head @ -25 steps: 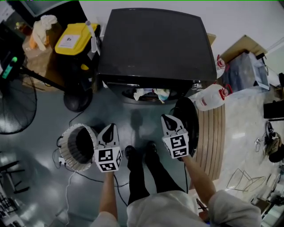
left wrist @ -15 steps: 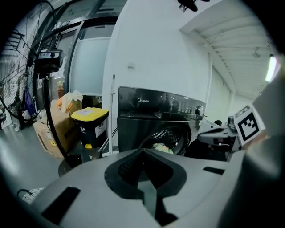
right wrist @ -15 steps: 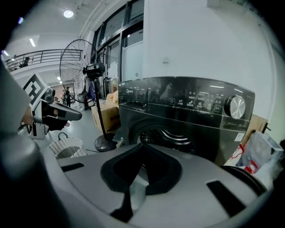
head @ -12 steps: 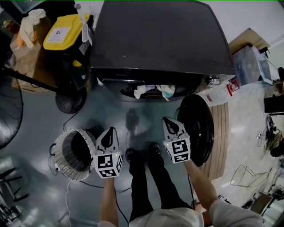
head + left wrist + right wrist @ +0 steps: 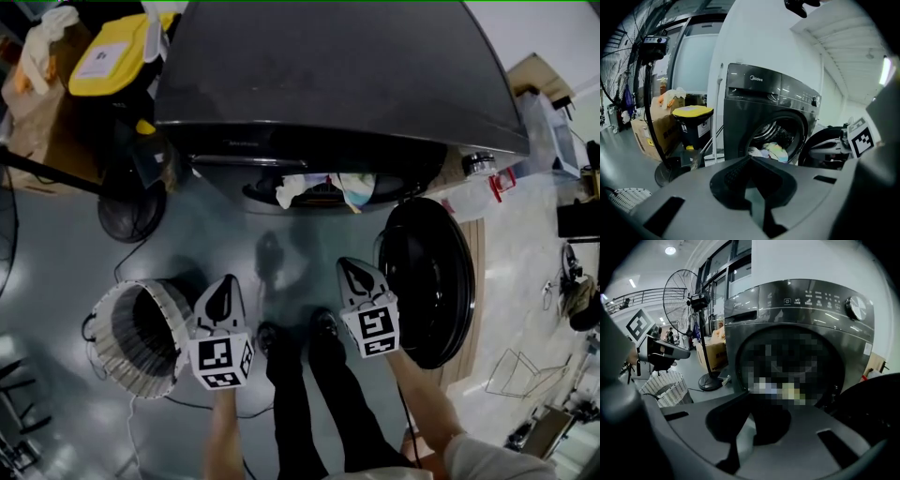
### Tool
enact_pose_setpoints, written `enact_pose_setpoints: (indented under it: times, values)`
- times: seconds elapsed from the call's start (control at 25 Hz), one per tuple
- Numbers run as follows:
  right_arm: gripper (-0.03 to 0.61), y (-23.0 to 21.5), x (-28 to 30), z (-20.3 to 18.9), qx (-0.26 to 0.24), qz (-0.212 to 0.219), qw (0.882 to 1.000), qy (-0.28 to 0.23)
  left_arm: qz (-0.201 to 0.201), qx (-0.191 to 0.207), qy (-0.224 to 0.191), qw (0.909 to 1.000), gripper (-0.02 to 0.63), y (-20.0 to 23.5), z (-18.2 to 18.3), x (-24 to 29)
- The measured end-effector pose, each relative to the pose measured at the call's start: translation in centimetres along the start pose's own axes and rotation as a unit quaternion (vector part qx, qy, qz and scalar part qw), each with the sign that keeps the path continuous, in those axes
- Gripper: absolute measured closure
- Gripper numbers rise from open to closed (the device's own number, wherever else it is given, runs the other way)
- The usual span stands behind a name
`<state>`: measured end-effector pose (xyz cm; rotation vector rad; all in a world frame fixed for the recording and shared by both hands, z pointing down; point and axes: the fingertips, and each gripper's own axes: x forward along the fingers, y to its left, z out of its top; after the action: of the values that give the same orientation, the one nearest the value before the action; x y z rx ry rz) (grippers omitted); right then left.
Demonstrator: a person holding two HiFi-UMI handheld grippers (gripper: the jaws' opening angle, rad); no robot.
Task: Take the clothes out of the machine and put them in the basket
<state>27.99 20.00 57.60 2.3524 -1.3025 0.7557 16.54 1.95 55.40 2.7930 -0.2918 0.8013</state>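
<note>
Grey floor (image 5: pixel 56 272) carries washer (image 5: pixel 337 84). Basket (image 5: pixel 101 328) in front-left of washer, fan base (image 5: pixel 131 208) by washer's left front corner, bin (image 5: pixel 108 61) + box (image 5: pixel 28 103) left of washer.

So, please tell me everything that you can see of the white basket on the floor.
The basket is round and open-topped, with white walls that look woven and a dark inside. It stands upright on the grey floor, at the person's left, off to the left of the machine. Nothing shows inside it. In the head view the left tongs hang beside its rim; whether they touch it cannot be told. A thin dark cable lies on the floor near its base.
</note>
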Motion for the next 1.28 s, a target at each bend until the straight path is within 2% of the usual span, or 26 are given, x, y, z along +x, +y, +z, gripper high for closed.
enact_pose_setpoints:
  times: [0.28,0.44,0.92,1.0,1.04,1.16,1.2,1.28]
  values:
    - [0.557,-0.2,3.3,-4.3,-0.005,0.001,1.0,0.024,-0.003,-0.003,0.012,0.9999,0.595,0.4,-3.3,2.2]
    - [0.555,-1.0,5.9,-5.5,-0.012,-0.008,0.999,0.028,-0.006,-0.004,0.015,0.9999,0.595,0.6,-4.4,3.3]
    - [0.555,-3.6,15.3,-4.3,0.011,-0.009,1.0,-0.002,-0.011,-0.01,0.009,0.9998,0.595,1.3,-5.7,7.3]
    - [0.552,-3.8,17.1,-4.1,0.013,0.002,1.0,-0.007,-0.012,-0.012,0.008,0.9998,0.595,1.4,-6.0,7.7]
    - [0.511,-3.7,18.0,-4.1,0.013,0.013,1.0,-0.007,-0.013,-0.012,0.008,0.9998,0.595,1.4,-6.1,7.8]
    - [0.304,-3.4,20.6,-3.7,0.017,0.048,0.999,-0.018,-0.013,-0.008,0.008,0.9999,0.595,1.6,-6.8,8.1]
    - [0.254,-3.5,21.5,-3.4,0.02,0.054,0.998,-0.025,-0.012,-0.006,0.008,0.9999,0.595,1.7,-7.0,8.2]
    - [0.199,-4.2,23.3,-3.0,0.022,0.054,0.997,-0.041,-0.011,-0.006,0.007,0.9999,0.595,2.1,-7.4,8.4]
